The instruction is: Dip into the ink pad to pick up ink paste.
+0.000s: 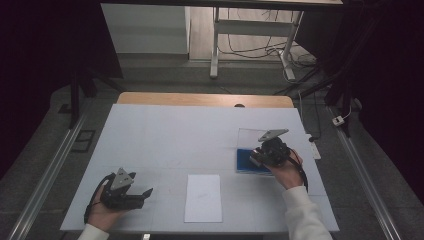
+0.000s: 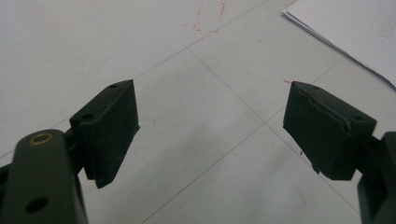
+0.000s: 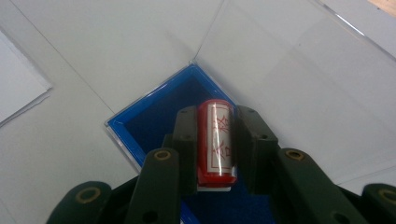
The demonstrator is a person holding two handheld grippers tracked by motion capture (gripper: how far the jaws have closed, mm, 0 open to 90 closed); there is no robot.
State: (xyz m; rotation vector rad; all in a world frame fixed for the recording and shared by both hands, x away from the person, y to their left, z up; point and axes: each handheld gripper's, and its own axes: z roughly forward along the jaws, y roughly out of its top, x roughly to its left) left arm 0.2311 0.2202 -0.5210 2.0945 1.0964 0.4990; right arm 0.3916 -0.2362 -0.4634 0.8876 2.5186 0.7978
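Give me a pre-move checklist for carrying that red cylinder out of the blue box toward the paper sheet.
1. Right gripper shut on the red cylindrical stamp: ok.
2. Stamp centred between the jaws: ok.
3. Clear hinged lid of the blue-lined box stands open: ok.
4. Stamp lifted off the box floor: cannot tell.
5. White paper sheet lies flat and bare: ok.
6. Left gripper open, off the paper: ok.
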